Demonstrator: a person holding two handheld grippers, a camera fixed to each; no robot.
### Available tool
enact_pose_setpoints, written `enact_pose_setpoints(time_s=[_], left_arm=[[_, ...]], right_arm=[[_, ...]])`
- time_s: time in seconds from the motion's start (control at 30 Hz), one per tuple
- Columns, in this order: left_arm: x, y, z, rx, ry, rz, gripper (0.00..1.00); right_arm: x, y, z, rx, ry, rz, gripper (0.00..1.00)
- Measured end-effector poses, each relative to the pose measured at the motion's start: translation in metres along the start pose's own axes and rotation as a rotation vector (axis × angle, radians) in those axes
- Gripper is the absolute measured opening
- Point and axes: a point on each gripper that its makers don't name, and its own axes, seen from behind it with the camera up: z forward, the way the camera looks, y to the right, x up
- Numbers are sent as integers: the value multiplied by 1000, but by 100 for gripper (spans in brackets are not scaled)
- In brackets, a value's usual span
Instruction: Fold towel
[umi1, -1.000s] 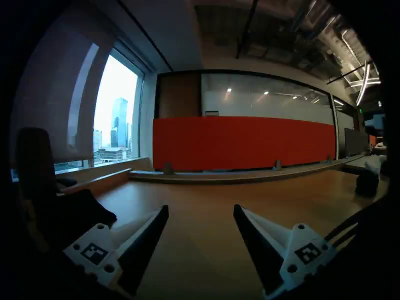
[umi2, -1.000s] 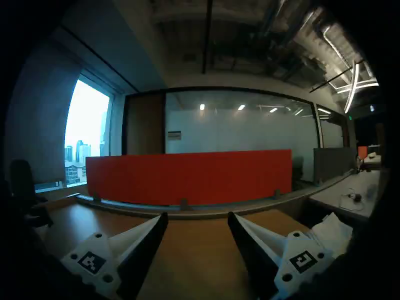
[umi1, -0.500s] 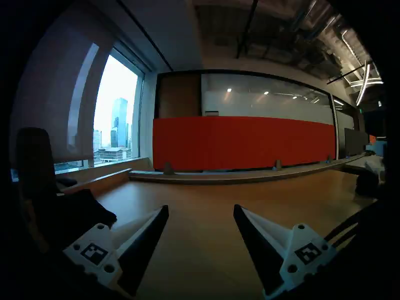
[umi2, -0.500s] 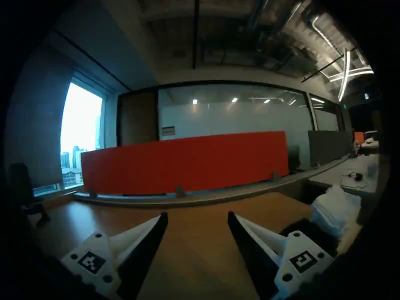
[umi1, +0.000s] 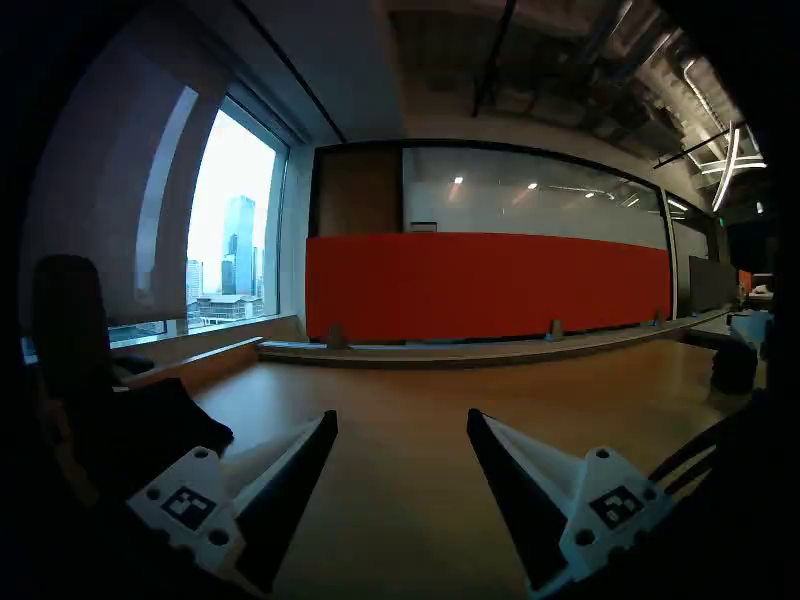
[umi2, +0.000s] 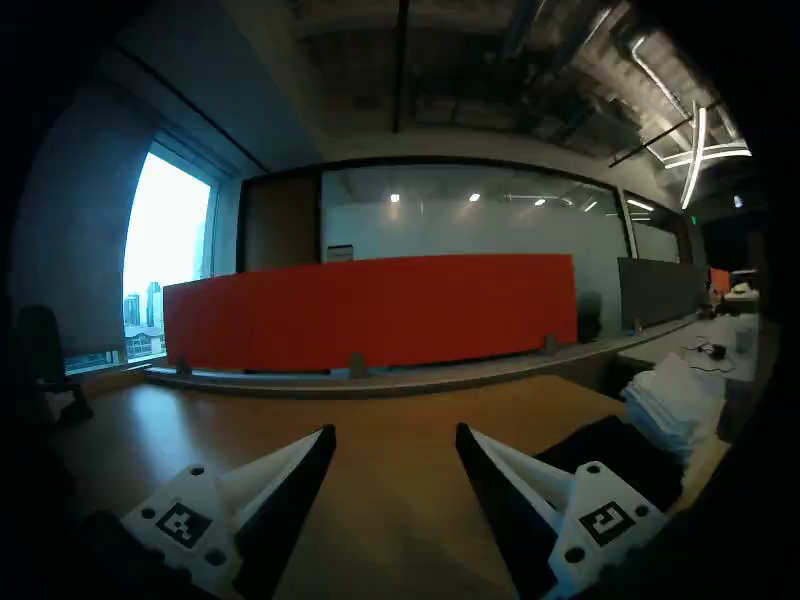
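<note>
Wood bench (umi1: 560, 385) runs far out to a red screen (umi1: 485, 285). We hold the left tongs (umi1: 400, 440) over it, fingers apart and gripping nothing; a dark cloth (umi1: 150, 430) lies just left of them. Our right tongs (umi2: 395, 450) are likewise spread and empty. To their right, at the bench's edge, sits a white towel stack (umi2: 675, 400), layers flat, just beside another dark cloth (umi2: 610, 455) lying nearer us. We cannot tell its long axis.

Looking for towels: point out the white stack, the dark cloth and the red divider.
white stack (umi2: 676, 404), right gripper view, pile's side.
dark cloth (umi2: 615, 452), right gripper view, its middle.
red divider (umi2: 370, 312), right gripper view, panel centre.
</note>
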Motion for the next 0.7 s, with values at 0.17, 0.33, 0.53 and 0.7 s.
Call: enact_pose_setpoints(time_s=[0.17,0.33,0.53,0.7], left_arm=[[0,0,0,0,0,0,96],[0,0,0,0,0,0,96],[-1,0,0,0,0,0,96],[-1,0,0,0,0,0,96]], right_arm=[[-8,2,2,-4,-9,-8,93],[-12,2,1,-5,-15,-8,93],[-18,-1,2,-4,-20,-11,93],[-24,-2,2,-2,-24,-17,93]])
